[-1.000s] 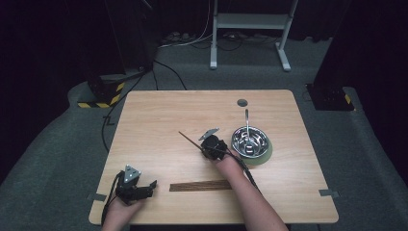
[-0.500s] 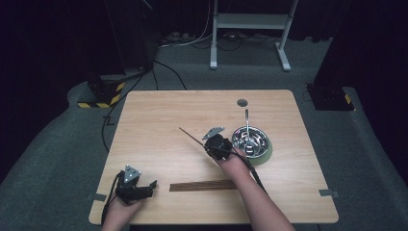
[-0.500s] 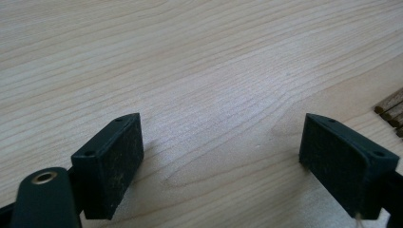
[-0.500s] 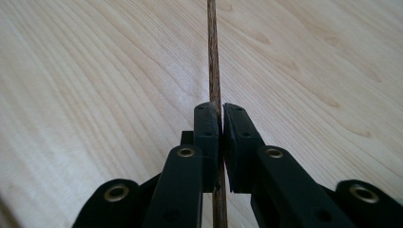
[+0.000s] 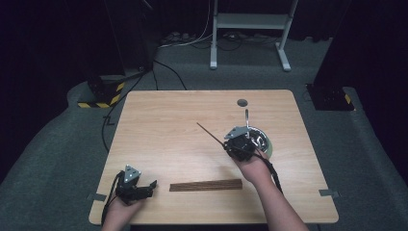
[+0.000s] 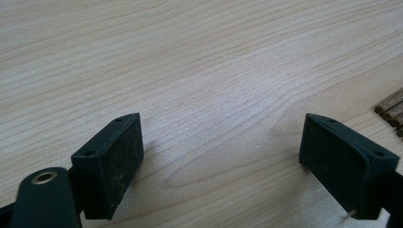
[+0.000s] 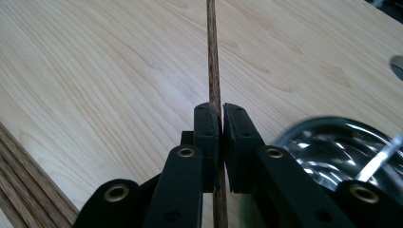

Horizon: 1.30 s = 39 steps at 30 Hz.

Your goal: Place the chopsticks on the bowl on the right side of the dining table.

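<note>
My right gripper (image 5: 230, 143) is shut on a thin dark wooden stick (image 5: 210, 133) that points up and to the left over the table. In the right gripper view the stick (image 7: 212, 61) runs straight up between the closed jaws of the right gripper (image 7: 221, 124). A row of several more sticks (image 5: 206, 185) lies flat near the front edge. A shiny metal bowl (image 5: 263, 141) sits just right of my right hand. My left gripper (image 5: 153, 186) rests open at the front left, its pads (image 6: 114, 164) wide apart over bare wood.
The wooden table (image 5: 163, 125) has a small round hole (image 5: 242, 102) at the back right. A metal utensil handle (image 5: 247, 117) sticks up from the bowl. The stick ends (image 6: 392, 110) show at the right edge of the left gripper view. Cables and a stand lie on the floor behind.
My right gripper has moved right and slightly back with the stick, closer to the bowl. The left gripper has not moved.
</note>
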Motion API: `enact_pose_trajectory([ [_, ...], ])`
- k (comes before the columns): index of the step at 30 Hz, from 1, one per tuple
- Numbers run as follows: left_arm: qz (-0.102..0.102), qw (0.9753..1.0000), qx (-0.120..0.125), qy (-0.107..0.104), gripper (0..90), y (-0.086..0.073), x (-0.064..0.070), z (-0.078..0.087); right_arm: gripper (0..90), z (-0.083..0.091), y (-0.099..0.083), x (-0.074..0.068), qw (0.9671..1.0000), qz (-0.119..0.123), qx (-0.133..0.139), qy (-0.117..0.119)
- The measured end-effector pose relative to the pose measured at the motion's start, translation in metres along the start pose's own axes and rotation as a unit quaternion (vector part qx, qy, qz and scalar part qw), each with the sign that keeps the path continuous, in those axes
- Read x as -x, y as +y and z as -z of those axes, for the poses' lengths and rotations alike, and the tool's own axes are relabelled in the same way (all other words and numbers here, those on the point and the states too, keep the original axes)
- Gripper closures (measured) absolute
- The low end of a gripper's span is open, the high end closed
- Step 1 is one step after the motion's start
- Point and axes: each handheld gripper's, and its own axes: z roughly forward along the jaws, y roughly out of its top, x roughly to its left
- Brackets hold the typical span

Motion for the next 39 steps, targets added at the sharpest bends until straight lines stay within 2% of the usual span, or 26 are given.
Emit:
enact_pose_trajectory([
  [5,0.000,1.0000,0.000,0.000,14.7,0.000,0.000,0.000,84.4,0.011,-0.011,0.017,0.9997,-0.013,-0.005,-0.020],
  [8,0.000,1.0000,0.000,0.000,14.7,0.000,0.000,0.000,84.4,0.012,-0.017,0.026,0.9995,-0.018,-0.013,-0.024],
  [13,0.000,1.0000,0.000,0.000,14.7,0.000,0.000,0.000,84.4,0.011,-0.027,0.039,0.9985,-0.032,-0.029,-0.032],
  [20,0.001,1.0000,0.000,0.000,14.7,0.000,0.000,0.000,84.4,0.007,-0.033,0.055,0.9972,-0.050,-0.036,-0.043],
  [25,0.001,1.0000,0.000,0.000,14.7,0.000,0.000,0.000,84.4,-0.002,-0.030,0.061,0.9960,-0.057,-0.051,-0.046],
  [27,0.000,1.0000,0.000,0.000,14.7,0.000,0.000,0.000,84.4,-0.004,-0.028,0.063,0.9961,-0.050,-0.053,-0.048],
  [29,0.000,1.0000,0.000,0.000,14.8,0.000,0.000,0.000,84.4,-0.007,-0.027,0.065,0.9957,-0.057,-0.051,-0.053],
  [31,0.001,1.0000,0.000,0.000,14.8,0.000,0.000,0.000,84.4,-0.008,-0.026,0.066,0.9953,-0.064,-0.053,-0.048],
  [39,0.001,1.0000,0.000,0.001,15.1,0.000,0.000,0.000,84.3,-0.011,-0.028,0.071,0.9950,-0.065,-0.053,-0.053],
])
